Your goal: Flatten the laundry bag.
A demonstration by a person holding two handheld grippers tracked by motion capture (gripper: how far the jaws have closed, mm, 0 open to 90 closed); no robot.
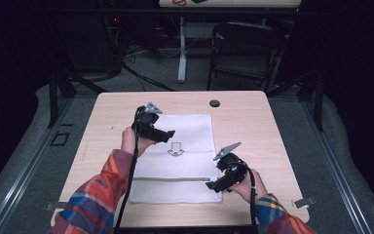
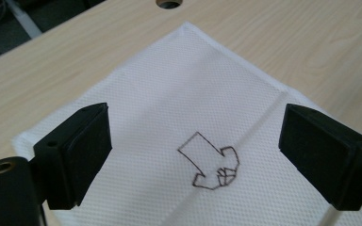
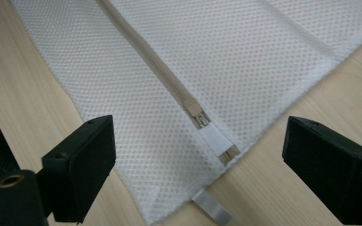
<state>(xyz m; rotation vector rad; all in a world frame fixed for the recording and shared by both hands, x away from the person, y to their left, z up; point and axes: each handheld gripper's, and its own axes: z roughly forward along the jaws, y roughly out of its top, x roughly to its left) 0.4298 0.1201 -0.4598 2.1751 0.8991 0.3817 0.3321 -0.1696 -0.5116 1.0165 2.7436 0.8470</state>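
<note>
A white mesh bag (image 1: pixel 185 146) lies flat on the wooden table (image 1: pixel 253 126). A small black arrow outline (image 2: pixel 209 162) is drawn at its middle. A beige zipper (image 3: pixel 155 66) runs across the near part of the bag, and its slider (image 3: pixel 199 117) sits close to the bag's right edge. My left gripper (image 1: pixel 168 134) hovers over the bag's left half with its jaws wide open and nothing between them; the left gripper view shows the left gripper (image 2: pixel 195 127) framing the arrow. My right gripper (image 1: pixel 212 185) is open by the zipper's right end, and the right gripper (image 3: pixel 200 141) holds nothing.
A dark round hole (image 1: pixel 215 103) sits in the table beyond the bag. A white tab (image 3: pixel 212 209) pokes out at the bag's near corner. A black chair (image 1: pixel 246 48) and a table leg stand on the floor behind. Bare wood surrounds the bag.
</note>
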